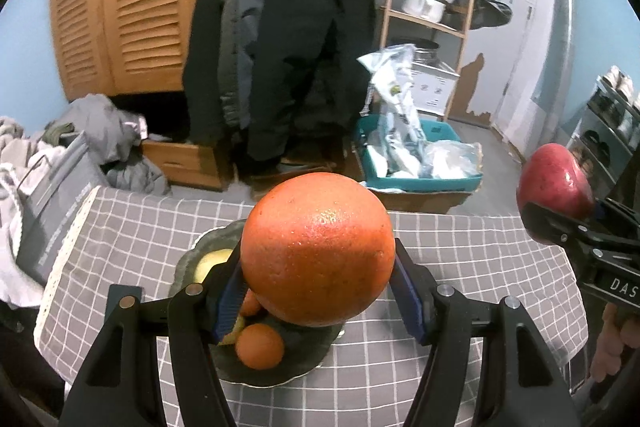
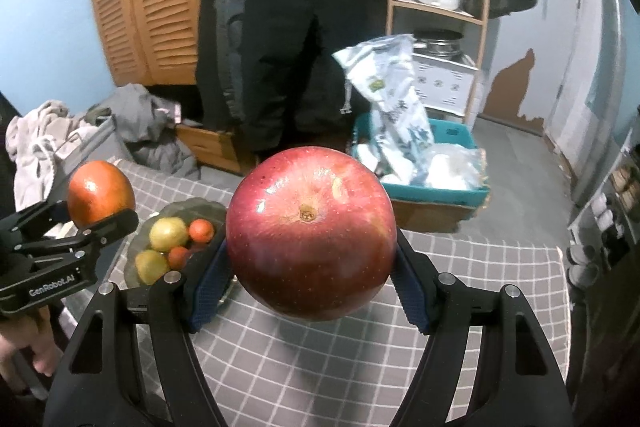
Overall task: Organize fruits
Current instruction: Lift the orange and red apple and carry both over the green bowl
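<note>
My left gripper [image 1: 318, 283] is shut on a large orange [image 1: 318, 251] and holds it above a dark glass bowl [image 1: 304, 363] on the checked table. The bowl holds small oranges [image 1: 259, 346] and yellow-green fruits [image 1: 212, 261]. My right gripper [image 2: 312, 279] is shut on a red apple [image 2: 311, 233] and holds it above the table, to the right of the bowl [image 2: 208, 209]. The apple also shows in the left wrist view [image 1: 554, 183]. The orange also shows in the right wrist view [image 2: 100, 193].
The table carries a grey checked cloth [image 1: 460, 367] with a lace edge at the left. Beyond the far edge are hanging dark coats [image 1: 280, 47], a teal bin of bags [image 1: 420, 163], a wooden shelf with pots [image 1: 428, 3] and piled clothes [image 1: 112, 139].
</note>
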{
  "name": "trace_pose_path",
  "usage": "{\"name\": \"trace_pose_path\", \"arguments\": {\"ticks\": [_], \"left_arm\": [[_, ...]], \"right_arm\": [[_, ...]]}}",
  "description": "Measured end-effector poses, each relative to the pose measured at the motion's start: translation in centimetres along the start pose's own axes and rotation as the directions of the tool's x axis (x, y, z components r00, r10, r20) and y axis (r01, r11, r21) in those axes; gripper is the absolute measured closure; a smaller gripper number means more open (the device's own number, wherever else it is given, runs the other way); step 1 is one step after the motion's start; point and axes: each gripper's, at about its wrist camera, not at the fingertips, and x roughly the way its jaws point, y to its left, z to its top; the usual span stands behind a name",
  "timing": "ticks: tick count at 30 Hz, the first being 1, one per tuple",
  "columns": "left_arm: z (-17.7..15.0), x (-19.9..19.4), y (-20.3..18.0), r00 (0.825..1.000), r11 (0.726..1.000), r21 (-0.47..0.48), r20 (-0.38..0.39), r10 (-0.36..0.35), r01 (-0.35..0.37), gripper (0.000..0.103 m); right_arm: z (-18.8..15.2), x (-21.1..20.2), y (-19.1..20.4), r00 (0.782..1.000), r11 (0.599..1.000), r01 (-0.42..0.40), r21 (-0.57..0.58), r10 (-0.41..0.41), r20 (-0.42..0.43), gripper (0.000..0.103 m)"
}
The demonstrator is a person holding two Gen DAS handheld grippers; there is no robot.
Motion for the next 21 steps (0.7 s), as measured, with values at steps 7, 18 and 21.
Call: {"name": "trace_pose_path", "arguments": {"ticks": [7,18,21], "left_arm": [[-0.5,0.4,3.3,0.999,0.998,-0.045,-0.018,0.036,-0.037,0.036],[-2.0,2.6,7.8,0.994,0.992,-0.099,-0.089,0.068,-0.077,0.036],[-2.7,3.6,8.6,0.990,0.990,-0.109,-0.119,0.078,-0.091,0.036]], "right_arm": [[0.8,2.0,2.9,0.999,0.999,-0.046,-0.028,0.045,-0.022,0.029],[0.8,5.9,7.0,0.991,0.993,-0.105,-0.061,0.100,-0.085,0.029],[0.4,7.2,7.8,0.987,0.991,-0.119,-0.063,0.111,-0.113,0.029]]}}
